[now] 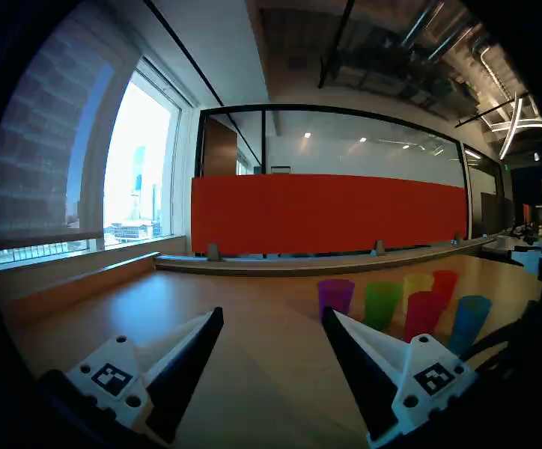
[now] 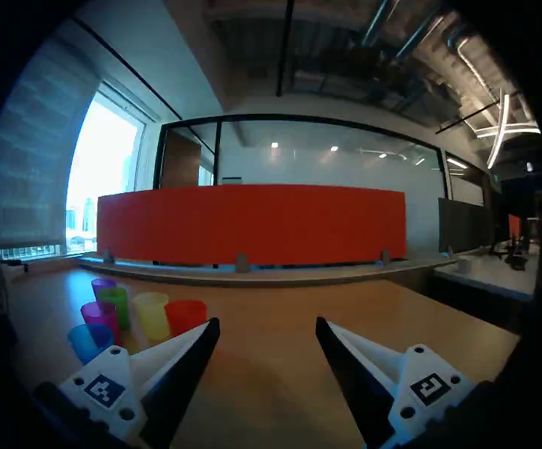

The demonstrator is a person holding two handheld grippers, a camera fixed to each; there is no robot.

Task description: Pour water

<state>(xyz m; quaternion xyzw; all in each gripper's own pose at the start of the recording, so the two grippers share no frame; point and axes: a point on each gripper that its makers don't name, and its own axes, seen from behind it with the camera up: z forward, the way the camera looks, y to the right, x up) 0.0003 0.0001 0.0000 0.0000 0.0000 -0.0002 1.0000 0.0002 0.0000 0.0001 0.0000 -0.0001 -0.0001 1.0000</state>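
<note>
- Around the whole scene, an office room: bare pipes (image 1: 428, 30) and a strip light (image 1: 512, 127) overhead, a glass wall (image 1: 361, 150) behind, a tall bright window (image 1: 140, 176) at the side, throwing daylight over the work area.
- Along the far edge, a long red partition (image 1: 323, 213), upright, screening this spot from the desks (image 2: 488, 280) beyond.
- Underneath, a wide wooden tabletop (image 1: 271, 367): level, smooth, bare ahead of both claws; judged steady footing for light cups, with free room to approach.
- Set on it, 6 plastic cups (image 1: 423, 314) in a tight cluster, all upright, mouths up: purple, green, yellow, red, pink, blue. Probably grouped so for easy reach by either hand, and standing ready to take or give water. Contents: cannot tell.
- Left claw (image 1: 272, 313): fingers (image 1: 189, 355) spread wide, nothing between them, held low over the tabletop and pointing level; cups ahead and to its right, apart from it.
- Right claw (image 2: 266, 323): likewise spread and empty, same low level pose; cups ahead to its left, near that finger's outer side.
- Judged stage: no cup gripped, pouring not yet begun; wide-open fingers suited to closing around 1 cup.
</note>
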